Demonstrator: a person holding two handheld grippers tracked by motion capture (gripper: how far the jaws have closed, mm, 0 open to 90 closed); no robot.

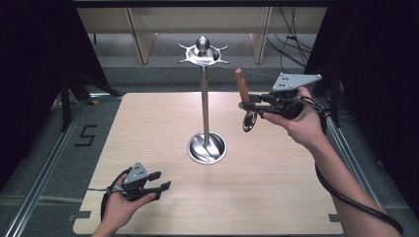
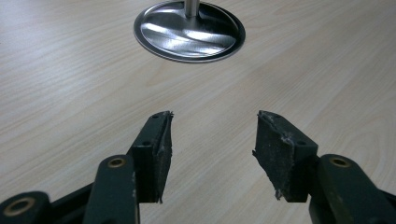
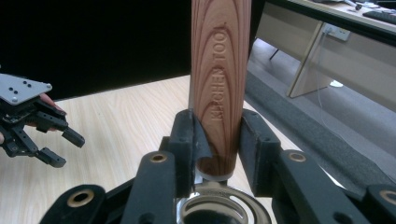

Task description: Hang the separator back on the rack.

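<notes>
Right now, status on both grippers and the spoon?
Right gripper shut on spoon, handle up. Left gripper open, low over table. Stand apart from spoon, nothing between.

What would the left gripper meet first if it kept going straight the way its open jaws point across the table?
Probably the round steel base of the stand: the left gripper points at it, with bare table between. It may sit slightly off-line.
</notes>
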